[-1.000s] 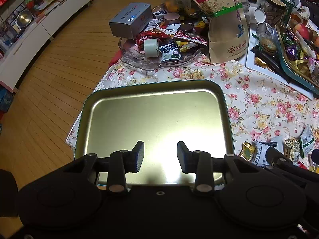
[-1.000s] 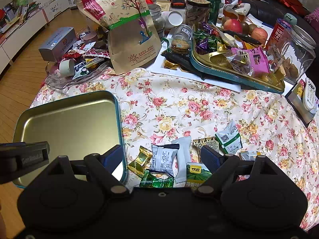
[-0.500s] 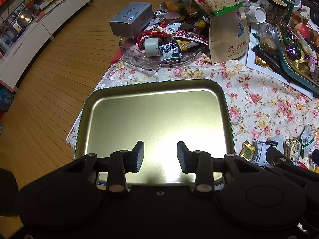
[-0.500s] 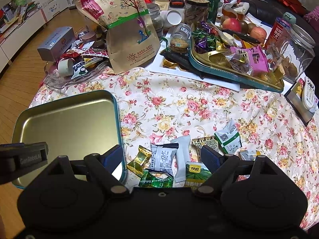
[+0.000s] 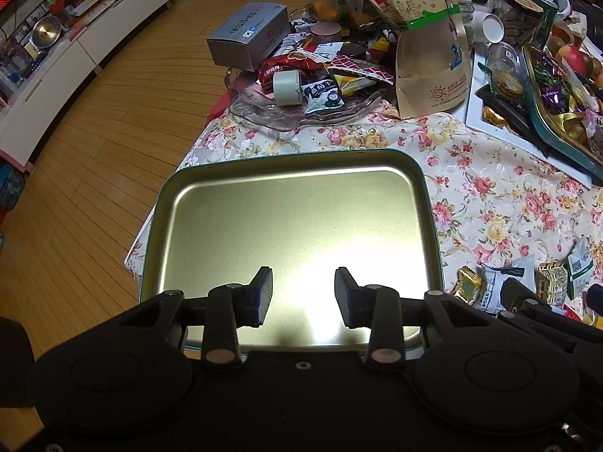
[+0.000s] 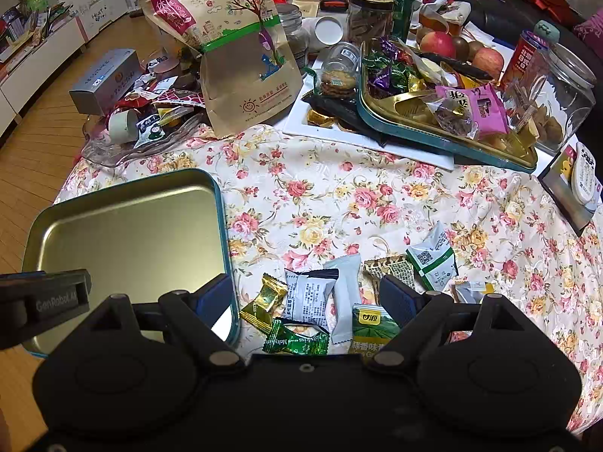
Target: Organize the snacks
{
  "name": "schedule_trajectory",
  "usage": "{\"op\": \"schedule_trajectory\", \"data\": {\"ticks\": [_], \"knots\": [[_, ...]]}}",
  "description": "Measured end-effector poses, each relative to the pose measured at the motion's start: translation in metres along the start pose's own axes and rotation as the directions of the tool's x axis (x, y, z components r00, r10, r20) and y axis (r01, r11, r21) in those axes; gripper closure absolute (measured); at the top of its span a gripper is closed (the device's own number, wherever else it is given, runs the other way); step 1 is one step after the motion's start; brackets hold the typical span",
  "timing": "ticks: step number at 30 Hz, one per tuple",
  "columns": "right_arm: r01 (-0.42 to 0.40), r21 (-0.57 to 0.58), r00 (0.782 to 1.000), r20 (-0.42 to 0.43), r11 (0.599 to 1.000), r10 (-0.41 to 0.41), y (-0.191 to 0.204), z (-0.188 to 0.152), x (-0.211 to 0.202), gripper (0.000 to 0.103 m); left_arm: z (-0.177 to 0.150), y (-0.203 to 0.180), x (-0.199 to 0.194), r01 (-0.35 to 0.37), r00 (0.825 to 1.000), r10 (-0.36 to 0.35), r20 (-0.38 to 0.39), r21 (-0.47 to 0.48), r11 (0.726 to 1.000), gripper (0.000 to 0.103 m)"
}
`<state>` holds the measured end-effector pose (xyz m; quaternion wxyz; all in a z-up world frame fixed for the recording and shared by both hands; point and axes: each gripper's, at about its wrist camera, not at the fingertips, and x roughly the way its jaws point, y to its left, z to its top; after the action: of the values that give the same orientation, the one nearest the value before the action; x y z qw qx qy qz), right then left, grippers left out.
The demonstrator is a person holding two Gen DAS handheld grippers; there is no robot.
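Your right gripper (image 6: 305, 293), wide open and empty, hovers over light, crinkly snack packets (image 6: 307, 297) beside the empty tin tray (image 6: 124, 226). Pinch one mid-body; wrappers slip. Your left gripper (image 5: 303, 293) hangs open, empty, over the tray.

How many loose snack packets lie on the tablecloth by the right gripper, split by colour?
Gold packets: 2
Green packets: 2
White or grey packets: 2
White-and-green packet: 1
White-and-yellow packet, partly hidden: 1
Total: 8 in view
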<state>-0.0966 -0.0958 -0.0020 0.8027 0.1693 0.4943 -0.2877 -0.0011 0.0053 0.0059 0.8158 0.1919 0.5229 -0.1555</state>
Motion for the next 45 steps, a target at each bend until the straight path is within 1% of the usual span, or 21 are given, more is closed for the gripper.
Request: {"op": "schedule_trajectory", "data": {"ticks": [28, 32, 36, 38, 42, 45], "knots": [[-0.008, -0.001, 1.000, -0.008, 1.000, 0.008, 0.005, -0.001, 0.003, 0.014, 0.001, 0.002, 0.001, 0.001, 1.000, -0.002, -0.007, -0.015, 1.000, 0.057], [-0.005, -0.002, 1.000, -0.009, 1.000, 0.005, 0.005, -0.001, 0.004, 0.014, 0.000, 0.002, 0.001, 0.006, 1.000, -0.007, -0.012, -0.024, 1.000, 0.057], [-0.023, 0.009, 1.000, -0.005, 1.000, 0.023, -0.001, 0.000, 0.003, 0.014, 0.000, 0.000, 0.000, 0.026, 1.000, -0.026, -0.006, -0.033, 0.999, 0.057], [-0.018, 0.025, 1.000, 0.008, 1.000, 0.018, -0.007, 0.000, 0.002, 0.014, 0.000, -0.003, -0.003, 0.038, 0.999, -0.038, 0.011, -0.030, 0.999, 0.057], [-0.007, 0.095, 1.000, 0.021, 0.995, 0.005, -0.031, 0.004, 0.003, 0.015, -0.001, -0.011, -0.012, 0.053, 0.997, -0.052, 0.065, -0.001, 0.999, 0.057], [-0.021, 0.181, 0.999, 0.046, 0.983, 0.013, -0.057, 0.007, 0.002, 0.019, -0.002, -0.019, -0.017, 0.074, 0.993, -0.077, 0.093, 0.032, 0.997, 0.057]]}}
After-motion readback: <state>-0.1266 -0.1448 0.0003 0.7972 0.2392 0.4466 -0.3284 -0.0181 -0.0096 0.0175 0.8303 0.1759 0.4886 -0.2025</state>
